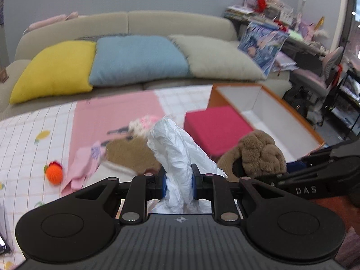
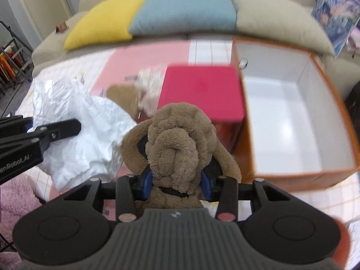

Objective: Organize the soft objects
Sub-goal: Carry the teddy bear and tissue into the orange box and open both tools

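Observation:
My left gripper is shut on a crumpled white plastic bag and holds it up above the table; the bag also shows in the right wrist view. My right gripper is shut on a brown plush dog, held just left of an open orange box with a white inside. The dog also shows in the left wrist view, with the orange box behind it. A red box stands next to the orange one.
On the checked and pink tablecloth lie an orange crocheted fruit, a pink cloth, a brown mat and a white-pink fluffy toy. A sofa with yellow, blue and beige cushions stands behind.

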